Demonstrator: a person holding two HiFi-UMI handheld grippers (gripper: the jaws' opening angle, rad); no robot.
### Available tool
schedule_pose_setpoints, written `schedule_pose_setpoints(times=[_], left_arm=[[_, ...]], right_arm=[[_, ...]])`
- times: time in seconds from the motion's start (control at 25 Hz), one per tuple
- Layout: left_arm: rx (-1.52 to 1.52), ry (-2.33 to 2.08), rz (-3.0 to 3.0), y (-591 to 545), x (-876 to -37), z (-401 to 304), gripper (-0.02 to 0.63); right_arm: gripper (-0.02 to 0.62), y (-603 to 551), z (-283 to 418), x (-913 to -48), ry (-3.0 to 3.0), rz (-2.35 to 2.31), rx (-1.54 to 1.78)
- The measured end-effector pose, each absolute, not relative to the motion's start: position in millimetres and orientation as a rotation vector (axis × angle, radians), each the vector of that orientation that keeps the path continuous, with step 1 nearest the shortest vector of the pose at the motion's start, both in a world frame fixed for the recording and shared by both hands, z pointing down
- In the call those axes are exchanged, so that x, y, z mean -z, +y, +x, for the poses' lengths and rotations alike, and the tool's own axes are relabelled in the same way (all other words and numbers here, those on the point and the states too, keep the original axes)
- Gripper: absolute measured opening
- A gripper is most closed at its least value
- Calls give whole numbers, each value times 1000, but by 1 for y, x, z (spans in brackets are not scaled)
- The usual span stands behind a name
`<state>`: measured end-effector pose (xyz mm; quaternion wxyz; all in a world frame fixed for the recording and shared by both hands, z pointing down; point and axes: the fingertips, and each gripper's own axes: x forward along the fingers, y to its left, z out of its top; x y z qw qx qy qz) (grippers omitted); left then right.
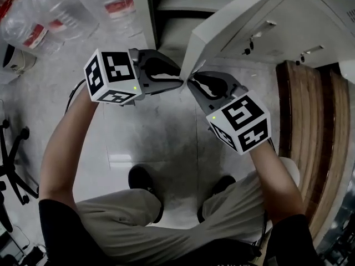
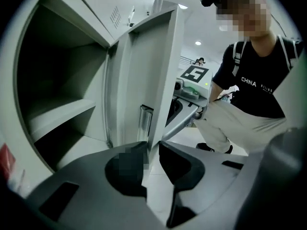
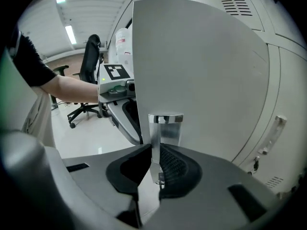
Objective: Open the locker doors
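Note:
The grey locker door (image 1: 233, 21) stands swung open, its free edge toward me. My left gripper (image 1: 178, 82) straddles that edge from the left. In the left gripper view the door (image 2: 153, 66) passes between the jaws of the left gripper (image 2: 152, 145), which stand apart with a little slack. My right gripper (image 1: 190, 84) meets the same edge from the right. The right gripper view shows the right gripper (image 3: 154, 159) with its pads closed on the chrome handle (image 3: 164, 126) on the door's outer face (image 3: 201, 66). The open compartment with a shelf (image 2: 57, 114) lies behind the door.
Closed locker doors (image 1: 310, 21) with small handles run to the right. Large water bottles (image 1: 50, 15) lie at the upper left. A wooden bench (image 1: 310, 121) stands at the right and an office chair base (image 1: 11, 154) at the left. My feet (image 1: 141, 179) are on the tiled floor.

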<state>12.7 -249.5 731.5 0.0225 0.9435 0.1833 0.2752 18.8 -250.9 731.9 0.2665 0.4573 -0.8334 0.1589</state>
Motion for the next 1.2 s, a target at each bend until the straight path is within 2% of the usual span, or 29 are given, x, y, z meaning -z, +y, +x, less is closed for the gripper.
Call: schedule_pose_setpoints(times=[0.4, 0.76, 1.2], left_arm=[[-886, 586, 3181, -186, -735, 60, 69], [-900, 834, 3231, -141, -738, 122, 64], [-829, 845, 3280, -121, -739, 177, 63]], right_arm=[[61, -186, 64, -731, -1963, 1226, -456], [61, -133, 115, -728, -1757, 1173, -414], [33, -127, 137, -708, -1864, 1300, -541]])
